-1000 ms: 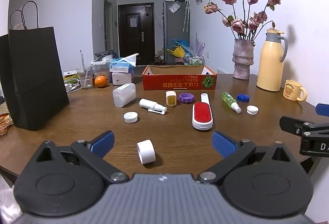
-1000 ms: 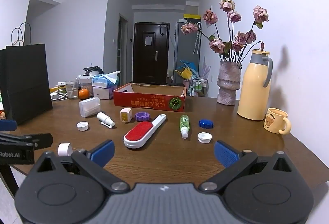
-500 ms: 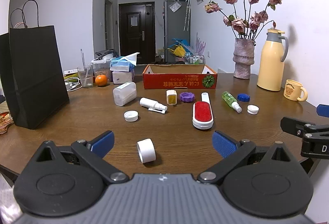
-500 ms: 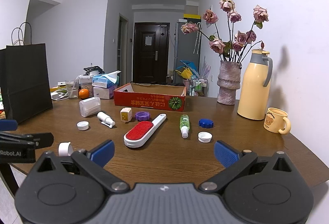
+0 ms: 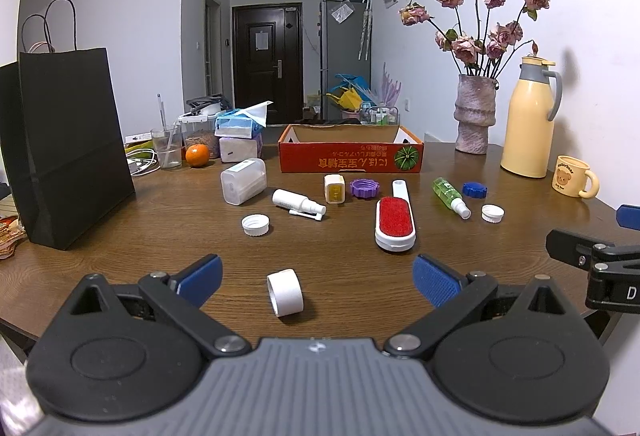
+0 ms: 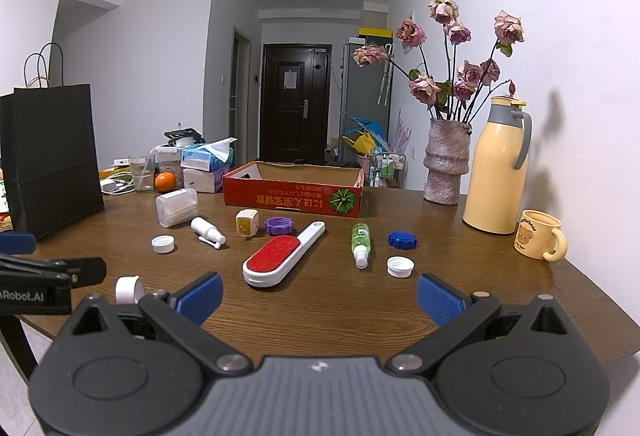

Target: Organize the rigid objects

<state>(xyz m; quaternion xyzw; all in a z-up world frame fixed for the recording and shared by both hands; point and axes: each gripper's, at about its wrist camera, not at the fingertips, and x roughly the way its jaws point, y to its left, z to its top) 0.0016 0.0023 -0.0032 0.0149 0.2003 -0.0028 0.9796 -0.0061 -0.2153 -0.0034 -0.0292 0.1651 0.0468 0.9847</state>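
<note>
Small rigid items lie scattered on the brown table in front of a red cardboard box (image 5: 350,155) (image 6: 294,194). A white tape roll (image 5: 285,292) (image 6: 129,289) rests between the fingers of my open left gripper (image 5: 316,278), touching neither. Farther off are a red lint brush (image 5: 394,222) (image 6: 278,260), a green spray bottle (image 5: 450,196) (image 6: 360,243), a white spray bottle (image 5: 298,204) (image 6: 207,232), a purple cap (image 5: 364,188) (image 6: 279,225), a blue cap (image 5: 474,190) (image 6: 402,239), white caps (image 5: 255,225) (image 6: 400,267) and a clear plastic case (image 5: 243,181) (image 6: 176,207). My right gripper (image 6: 318,294) hangs open over the near table edge, holding nothing.
A black paper bag (image 5: 68,148) stands at the left. A vase of dried roses (image 5: 474,112), a yellow thermos (image 5: 528,120) and a bear mug (image 5: 574,178) line the right wall. Tissue packs, a glass and an orange (image 5: 197,155) sit at the back left.
Both grippers have barely shifted; the view has crept slightly. Nothing on the table has moved.
</note>
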